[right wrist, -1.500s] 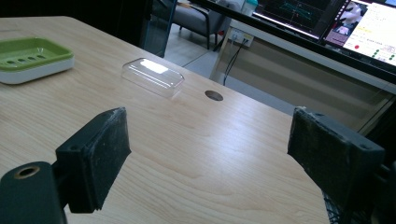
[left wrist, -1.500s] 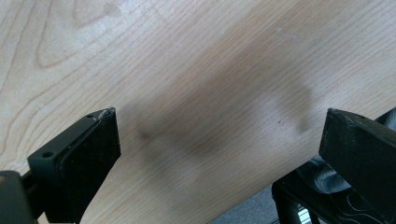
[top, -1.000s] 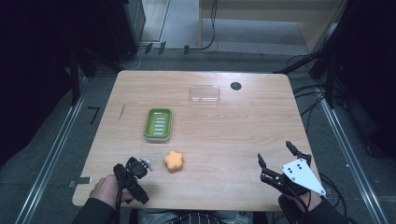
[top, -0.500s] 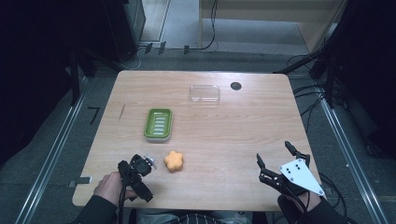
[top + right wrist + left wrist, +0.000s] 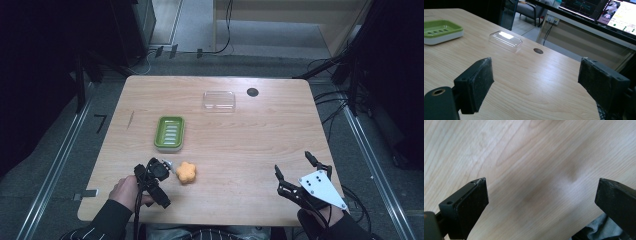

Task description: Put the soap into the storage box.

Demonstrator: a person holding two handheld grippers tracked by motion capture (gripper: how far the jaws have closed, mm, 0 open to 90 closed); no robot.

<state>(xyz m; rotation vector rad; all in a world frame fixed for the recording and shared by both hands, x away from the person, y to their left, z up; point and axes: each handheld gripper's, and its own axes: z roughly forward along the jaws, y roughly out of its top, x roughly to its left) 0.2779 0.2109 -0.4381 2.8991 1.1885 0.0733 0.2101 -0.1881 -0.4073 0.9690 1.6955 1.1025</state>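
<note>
1. One change: the left gripper (image 5: 167, 165) has moved up and right from the near-left table edge over the last second and now sits just left of the small orange flower-shaped soap piece (image 5: 186, 171). I read this as the approach to a pick.
2. Left jaws are spread wide; in the left gripper view only bare light wooden table (image 5: 529, 170) lies between them, so nothing is gripped yet.
3. The soap lies near-left on the table, just right of the left tips, apart or barely touching; can't tell.
4. The green rectangular slotted soap dish (image 5: 169, 133) sits just beyond it.
5. The right gripper (image 5: 295, 172) hasn't moved: near right, jaws spread, empty, well apart from the soap.
</note>
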